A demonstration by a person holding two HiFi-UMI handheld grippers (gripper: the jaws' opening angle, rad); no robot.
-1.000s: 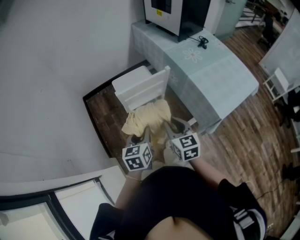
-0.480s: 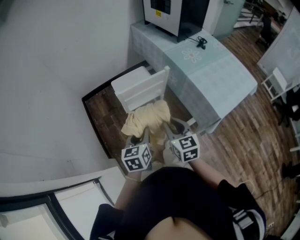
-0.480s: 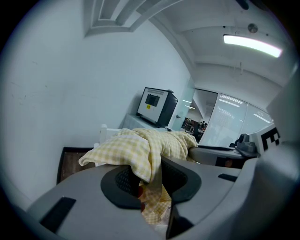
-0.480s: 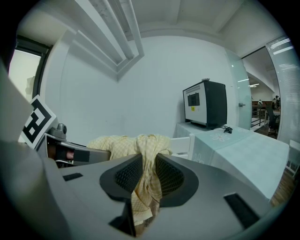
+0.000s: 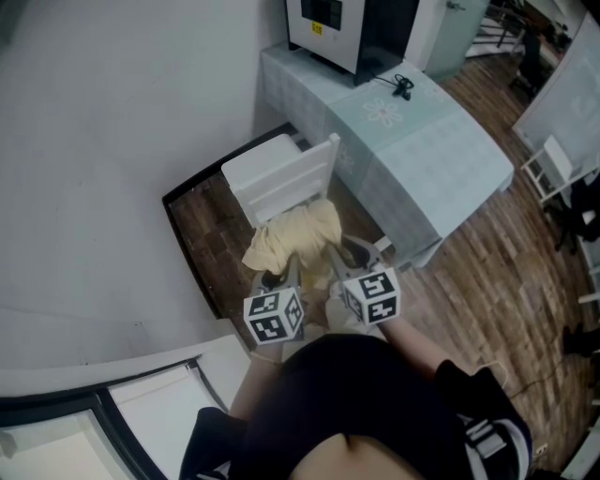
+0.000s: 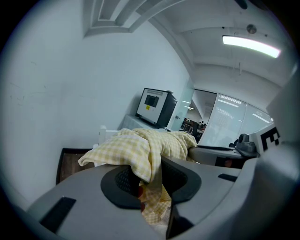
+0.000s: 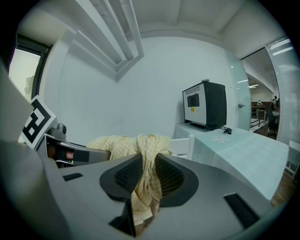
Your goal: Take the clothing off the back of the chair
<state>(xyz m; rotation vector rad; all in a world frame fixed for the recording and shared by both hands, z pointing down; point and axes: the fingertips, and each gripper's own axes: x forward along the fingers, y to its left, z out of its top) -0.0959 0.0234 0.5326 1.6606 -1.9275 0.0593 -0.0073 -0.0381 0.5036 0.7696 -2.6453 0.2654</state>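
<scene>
A pale yellow checked garment (image 5: 292,234) hangs bunched between my two grippers, just in front of the white chair (image 5: 277,176). My left gripper (image 5: 285,272) is shut on one part of the garment (image 6: 149,157), the cloth pinched between its dark pads. The right gripper (image 5: 339,261) is shut on another fold of the garment (image 7: 145,178), which droops below its jaws. In the head view the cloth sits by the chair's back, and I cannot tell whether it still touches it.
A table with a light green cloth (image 5: 422,141) stands right of the chair, bearing a dark boxy appliance (image 5: 352,28) and a black cable (image 5: 405,84). A white wall (image 5: 112,141) runs along the left. Wooden floor (image 5: 506,272) spreads to the right.
</scene>
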